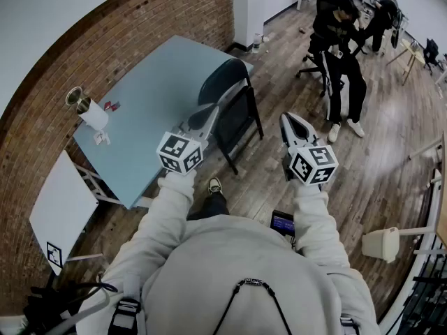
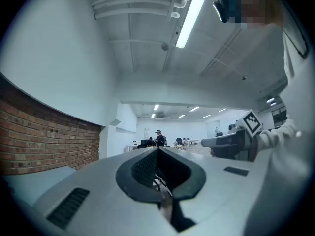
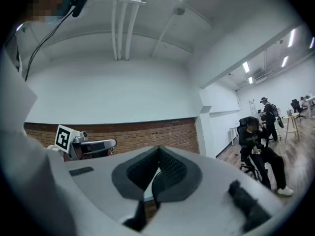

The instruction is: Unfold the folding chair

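Head view: folding chair stands folded at the corner of the table, feet on the wood floor. Left gripper tip overlaps the backrest, contact unclear. Right gripper is near, clear of it. Free floor on the chair's right; seated person well apart.
Left gripper view: jaws pressed tip to tip, gripping nothing. Brick wall close on the left, long room ahead.
Right gripper view: jaws closed together, empty. Only here both the seated person and the left gripper flank the tips.
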Demonstrator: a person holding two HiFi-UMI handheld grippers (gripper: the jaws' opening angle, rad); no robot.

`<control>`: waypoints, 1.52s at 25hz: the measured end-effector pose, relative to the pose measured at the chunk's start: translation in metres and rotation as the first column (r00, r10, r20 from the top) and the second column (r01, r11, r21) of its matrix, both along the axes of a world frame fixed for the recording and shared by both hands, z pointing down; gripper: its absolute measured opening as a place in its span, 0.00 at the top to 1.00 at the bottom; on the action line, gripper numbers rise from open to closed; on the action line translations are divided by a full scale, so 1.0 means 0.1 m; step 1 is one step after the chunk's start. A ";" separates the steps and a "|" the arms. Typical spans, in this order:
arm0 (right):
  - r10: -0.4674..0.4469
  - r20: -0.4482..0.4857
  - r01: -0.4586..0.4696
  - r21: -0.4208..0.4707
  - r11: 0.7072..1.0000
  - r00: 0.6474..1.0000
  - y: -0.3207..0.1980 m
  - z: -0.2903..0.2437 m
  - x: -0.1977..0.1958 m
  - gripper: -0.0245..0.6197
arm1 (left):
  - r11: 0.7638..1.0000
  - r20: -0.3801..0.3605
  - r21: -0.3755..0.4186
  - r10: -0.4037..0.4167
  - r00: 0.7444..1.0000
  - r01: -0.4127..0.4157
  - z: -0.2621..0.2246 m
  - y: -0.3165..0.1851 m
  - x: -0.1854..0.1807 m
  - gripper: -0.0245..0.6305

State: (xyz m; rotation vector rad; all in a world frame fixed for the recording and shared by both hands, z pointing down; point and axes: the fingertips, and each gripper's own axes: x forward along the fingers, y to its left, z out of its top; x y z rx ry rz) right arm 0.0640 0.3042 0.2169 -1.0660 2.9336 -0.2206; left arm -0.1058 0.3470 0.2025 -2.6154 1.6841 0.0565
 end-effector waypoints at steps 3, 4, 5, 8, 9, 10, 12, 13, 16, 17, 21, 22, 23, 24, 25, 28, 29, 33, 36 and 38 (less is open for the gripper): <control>0.011 -0.025 -0.011 0.001 1.000 1.000 -0.25 0.14 -0.12 0.95 | 1.000 -0.002 0.014 0.019 1.000 -0.019 0.12 -0.26 -0.09 0.96; 0.015 -0.029 -0.015 0.003 1.000 0.999 -0.36 0.17 -0.18 0.95 | 1.000 -0.009 0.019 0.023 1.000 -0.022 0.14 -0.39 -0.16 0.96; 0.020 -0.030 -0.020 0.006 1.000 0.999 -0.49 0.19 -0.27 0.95 | 0.999 -0.015 0.023 0.024 1.000 -0.024 0.14 -0.55 -0.26 0.96; 0.032 -0.042 -0.032 0.001 0.999 0.999 -0.99 0.28 -0.55 0.95 | 0.999 -0.019 0.031 0.032 0.999 -0.031 0.15 -1.13 -0.52 0.96; 0.035 -0.045 -0.035 -0.006 0.999 0.998 -1.17 0.32 -0.65 0.95 | 0.999 -0.020 0.032 0.038 0.999 -0.037 0.16 -1.33 -0.60 0.96; 0.038 -0.046 -0.038 -0.015 0.999 0.998 -1.35 0.37 -0.76 0.95 | 0.999 -0.021 0.031 0.045 0.999 -0.044 0.18 -1.53 -0.68 0.96; 0.047 -0.044 -0.048 -0.027 0.998 0.998 -1.72 0.42 -0.98 0.95 | 0.998 -0.020 0.024 0.064 0.998 -0.063 0.23 -1.90 -0.84 0.96; 0.053 -0.045 -0.055 -0.027 0.998 0.998 -1.92 0.43 -1.09 0.95 | 0.997 -0.014 0.018 0.077 0.997 -0.077 0.24 -2.09 -0.93 0.96; 0.082 -0.039 -0.084 -0.034 0.996 0.996 -2.56 0.43 -1.44 0.95 | 0.993 0.008 -0.011 0.119 0.993 -0.118 0.31 -2.69 -1.23 0.96; 0.096 -0.031 -0.098 -0.044 0.994 0.995 -2.75 0.44 -1.53 0.95 | 0.991 0.011 -0.022 0.132 0.991 -0.132 0.34 -2.87 -1.31 0.96; 0.159 -0.027 -0.161 -0.052 0.986 0.987 -3.37 0.40 -1.74 0.95 | 0.985 0.037 -0.021 0.170 0.985 -0.169 0.31 -3.53 -1.52 0.96; 0.177 -0.025 -0.178 -0.051 0.983 0.984 -3.48 0.37 -1.77 0.95 | 0.984 0.039 -0.017 0.176 0.984 -0.175 0.27 -3.68 -1.55 0.96; 0.191 -0.023 -0.192 -0.050 0.980 0.981 -3.58 0.34 -1.78 0.95 | 0.984 0.036 -0.010 0.179 0.983 -0.179 0.23 -3.81 -1.58 0.96; 0.202 -0.024 -0.203 -0.049 0.978 0.979 -3.66 0.32 -1.80 0.95 | 0.984 0.028 -0.001 0.181 0.983 -0.181 0.17 -3.91 -1.61 0.96; 0.208 -0.029 -0.209 -0.046 0.977 0.978 -3.74 0.30 -1.81 0.95 | 0.983 0.020 0.008 0.181 0.983 -0.181 0.12 -4.00 -1.63 0.96; 0.207 -0.041 -0.209 -0.045 0.977 0.977 -3.94 0.25 -1.84 0.95 | 0.983 0.018 0.015 0.185 0.983 -0.186 0.05 -4.21 -1.65 0.96; 0.204 -0.042 -0.206 -0.052 0.977 0.978 -3.99 0.26 -1.84 0.95 | 0.983 0.018 0.006 0.183 0.983 -0.183 0.06 -4.26 -1.66 0.96; 0.197 -0.056 -0.202 -0.099 0.974 0.979 -4.14 0.40 -1.81 0.95 | 0.981 -0.004 -0.051 0.187 0.982 -0.187 0.23 -4.39 -1.64 0.96; 0.208 -0.055 -0.213 -0.125 0.969 0.977 -4.24 0.52 -1.80 0.95 | 0.956 0.019 -0.121 0.272 0.962 -0.268 0.45 -4.43 -1.53 0.96; 0.228 -0.062 -0.235 -0.152 0.960 0.972 -4.25 0.68 -1.77 0.95 | 0.936 0.023 -0.184 0.309 0.951 -0.300 0.71 -4.42 -1.47 0.96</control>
